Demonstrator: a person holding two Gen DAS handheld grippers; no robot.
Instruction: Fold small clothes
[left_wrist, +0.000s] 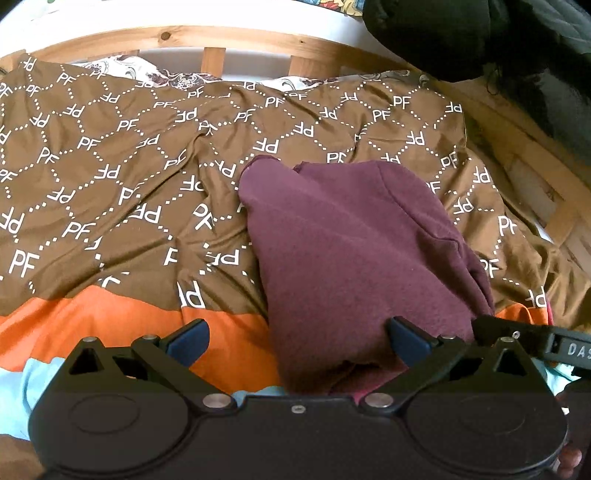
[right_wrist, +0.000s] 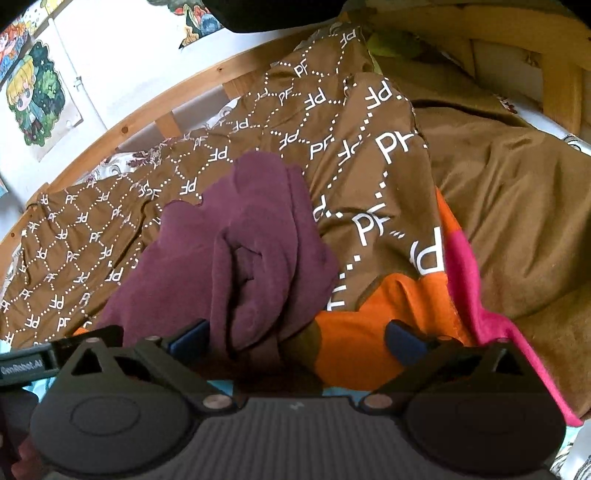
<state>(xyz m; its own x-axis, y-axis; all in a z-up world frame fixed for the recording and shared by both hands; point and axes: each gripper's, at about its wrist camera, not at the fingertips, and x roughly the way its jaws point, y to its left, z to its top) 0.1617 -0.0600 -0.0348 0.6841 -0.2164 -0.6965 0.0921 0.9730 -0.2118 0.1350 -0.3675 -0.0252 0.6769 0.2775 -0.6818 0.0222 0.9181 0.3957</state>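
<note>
**Maroon garment doubled over, fold not yet tidy**

Although the maroon garment (left_wrist: 354, 251) already lies doubled over on itself, the job looks only partly done. In the left wrist view it reads as a fairly flat, rounded slab of fleece-like cloth, its near end reaching down between the fingers of the left gripper (left_wrist: 297, 341). In the right wrist view the same garment (right_wrist: 236, 251) shows a looser side: several layers curl into rolls and a pocket of folds, with edges that do not line up. I judge one fold has been made, and that smoothing and at least one more fold remain.

Both tongs stand wide apart. The left gripper's blue pads sit either side of the cloth's near end without pinching it, though the right pad is just beside or touching its edge. The right gripper (right_wrist: 297, 341) is likewise spread, its left pad against the bunched cloth, its right pad over orange fabric, holding nothing.

The garment rests on a brown patterned bedcover (left_wrist: 110, 166) with an orange band (left_wrist: 92, 317), on a bed with a wooden frame (left_wrist: 184, 37). No other small clothes can be made out.
</note>
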